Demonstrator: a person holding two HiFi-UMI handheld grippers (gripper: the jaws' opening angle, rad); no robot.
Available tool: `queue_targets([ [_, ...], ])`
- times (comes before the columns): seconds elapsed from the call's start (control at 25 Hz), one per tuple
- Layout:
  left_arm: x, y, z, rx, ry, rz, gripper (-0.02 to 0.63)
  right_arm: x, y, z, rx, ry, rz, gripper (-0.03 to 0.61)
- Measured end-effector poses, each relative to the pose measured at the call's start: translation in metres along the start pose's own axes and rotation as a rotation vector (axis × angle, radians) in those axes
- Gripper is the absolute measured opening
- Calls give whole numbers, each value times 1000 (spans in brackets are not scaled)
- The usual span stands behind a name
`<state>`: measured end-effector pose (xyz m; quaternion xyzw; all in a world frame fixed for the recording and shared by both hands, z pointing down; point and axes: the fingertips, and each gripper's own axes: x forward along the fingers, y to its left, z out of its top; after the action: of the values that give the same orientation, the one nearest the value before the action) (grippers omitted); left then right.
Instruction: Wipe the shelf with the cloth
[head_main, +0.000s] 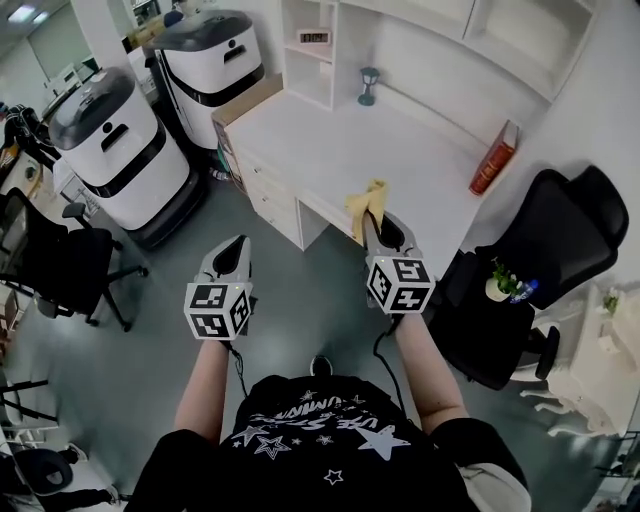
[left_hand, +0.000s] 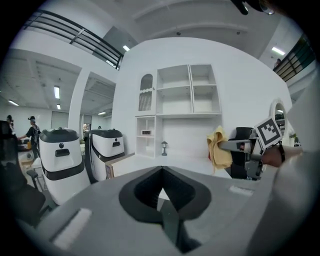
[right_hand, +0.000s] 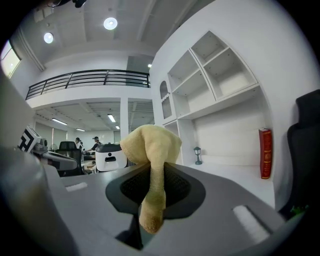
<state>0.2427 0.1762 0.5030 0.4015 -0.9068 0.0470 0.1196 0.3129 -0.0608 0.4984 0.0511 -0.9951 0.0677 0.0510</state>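
A yellow cloth (head_main: 366, 203) hangs bunched from my right gripper (head_main: 374, 222), which is shut on it just short of the white desk's front edge (head_main: 400, 150). In the right gripper view the cloth (right_hand: 152, 150) fills the space between the jaws and droops toward the camera. The cloth (left_hand: 218, 147) also shows in the left gripper view, off to the right. My left gripper (head_main: 238, 243) is shut on nothing and held over the floor to the left of the desk. The white shelf unit (head_main: 312, 60) rises at the back of the desk, with more open shelves (right_hand: 215, 65) above it.
On the desk stand a red book (head_main: 493, 158) and a small lamp (head_main: 369, 86); a digital clock (head_main: 313, 37) sits in a shelf cubby. A black office chair (head_main: 545, 255) is right of the desk. Two white machines (head_main: 120, 150) stand to the left, and another black chair (head_main: 60, 265) beside them.
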Motion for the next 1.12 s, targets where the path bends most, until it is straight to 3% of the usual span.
queue_targets([
  [0.16, 44, 1, 12, 10, 20, -27, 0, 31, -24, 4, 23, 14, -31, 81],
  [0.36, 97, 6, 26, 19, 8, -78, 0, 56, -66, 6, 41, 28, -146, 81],
  [0.52, 145, 25, 43, 18, -21, -97, 0, 88, -92, 11, 0, 35, -195, 81],
  [1.12, 387, 119, 142, 93, -37, -302, 0, 290, -128, 84, -32, -3, -316, 81],
])
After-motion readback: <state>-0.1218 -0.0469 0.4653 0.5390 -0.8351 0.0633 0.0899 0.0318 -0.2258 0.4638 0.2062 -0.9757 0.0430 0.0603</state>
